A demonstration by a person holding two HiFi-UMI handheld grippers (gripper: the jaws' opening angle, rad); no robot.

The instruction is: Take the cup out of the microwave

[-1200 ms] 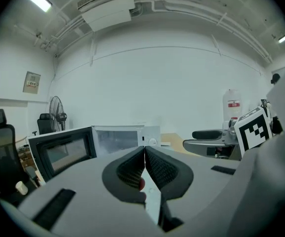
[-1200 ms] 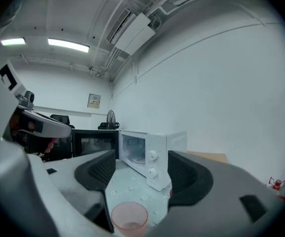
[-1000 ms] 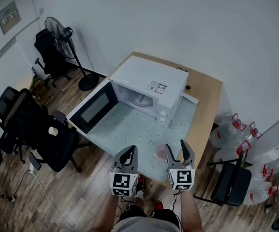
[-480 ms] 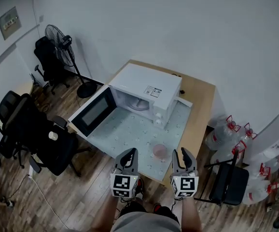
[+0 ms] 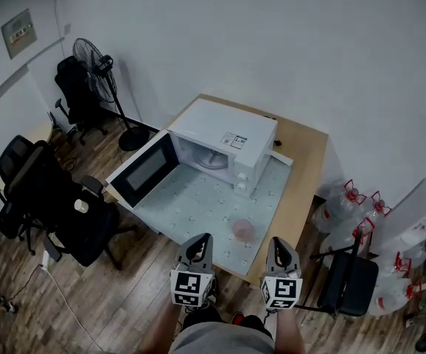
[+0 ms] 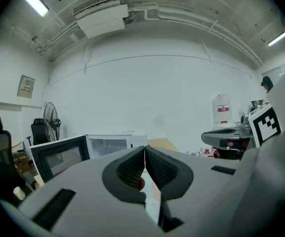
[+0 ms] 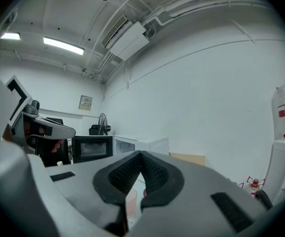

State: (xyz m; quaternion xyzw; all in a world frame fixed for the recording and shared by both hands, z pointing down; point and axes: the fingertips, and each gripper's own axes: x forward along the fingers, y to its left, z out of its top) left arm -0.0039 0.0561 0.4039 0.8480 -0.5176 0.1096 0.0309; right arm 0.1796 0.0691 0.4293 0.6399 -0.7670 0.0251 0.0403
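Note:
A pinkish translucent cup (image 5: 243,230) stands upright on the pale mat (image 5: 198,198) in front of the white microwave (image 5: 224,135). The microwave's door (image 5: 143,169) hangs open to the left. Both grippers hover over the table's near edge, short of the cup and apart from it. My left gripper (image 5: 200,242) is shut and empty, its pads meeting in the left gripper view (image 6: 145,151). My right gripper (image 5: 279,245) is shut with nothing in it. In the right gripper view the cup (image 7: 131,201) shows below the closed jaws (image 7: 141,154).
Black office chairs (image 5: 47,198) and a standing fan (image 5: 91,50) stand to the left. A black folding chair (image 5: 353,280) and several water bottles (image 5: 353,205) are on the right. The wooden table edge (image 5: 309,169) runs past the mat.
Both grippers have drawn back toward me, away from the cup. The right gripper's jaws went from open to shut. The cup stayed on the mat.

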